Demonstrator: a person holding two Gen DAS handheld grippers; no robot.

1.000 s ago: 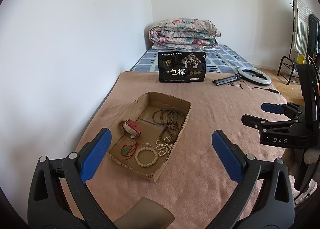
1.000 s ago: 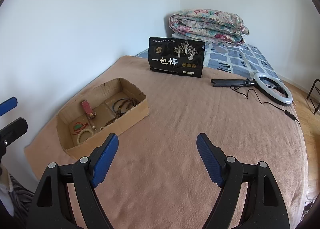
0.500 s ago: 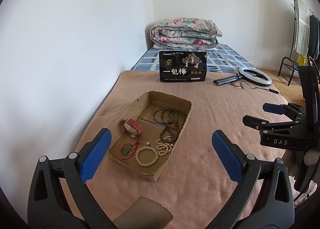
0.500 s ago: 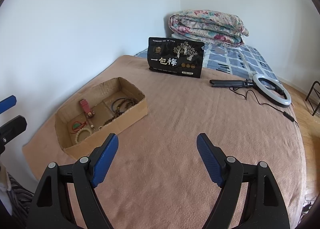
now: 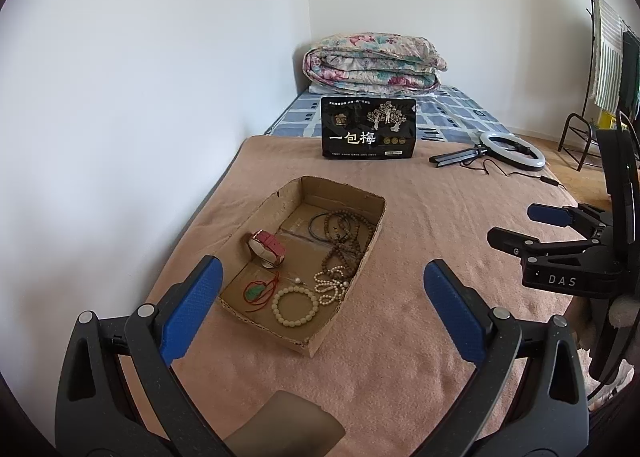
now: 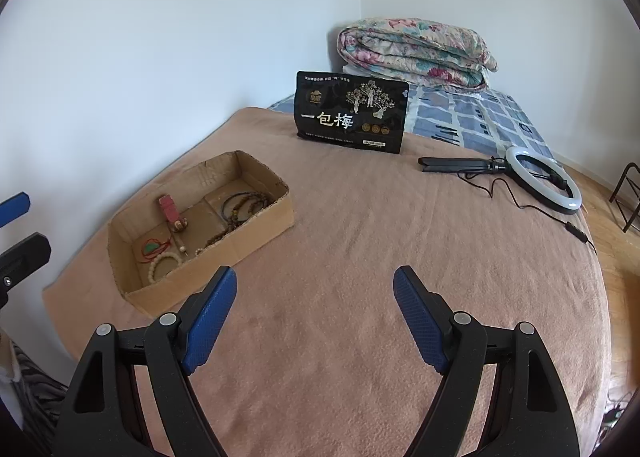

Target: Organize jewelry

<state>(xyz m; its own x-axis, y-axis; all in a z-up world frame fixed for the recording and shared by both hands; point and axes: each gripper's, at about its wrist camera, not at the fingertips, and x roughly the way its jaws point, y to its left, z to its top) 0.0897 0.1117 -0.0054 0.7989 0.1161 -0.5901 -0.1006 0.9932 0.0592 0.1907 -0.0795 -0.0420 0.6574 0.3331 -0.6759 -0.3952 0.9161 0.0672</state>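
An open cardboard box (image 5: 374, 235) (image 6: 260, 227) lies on the pink blanket. Inside are a red-strapped watch (image 5: 267, 247) (image 6: 171, 212), a green pendant on red cord (image 5: 256, 292), a cream bead bracelet (image 5: 295, 306) (image 6: 163, 265), a cream bead string (image 5: 332, 285), brown bead strands (image 5: 344, 233) (image 6: 244, 204) and a dark bangle (image 5: 320, 226). My left gripper (image 5: 320, 297) is open and empty, held above the box's near end. My right gripper (image 6: 314, 297) is open and empty over bare blanket, right of the box; it also shows in the left wrist view (image 5: 560, 241).
A black snack bag (image 5: 369, 128) (image 6: 352, 112) stands at the blanket's far edge. A ring light with tripod and cable (image 5: 512, 145) (image 6: 540, 179) lies at the back right. A folded floral quilt (image 5: 374, 63) sits by the wall. A clothes rack (image 5: 604, 69) stands on the right.
Both grippers have drifted back slightly, so the box and bag sit a little lower in view. Nothing was picked up or released.
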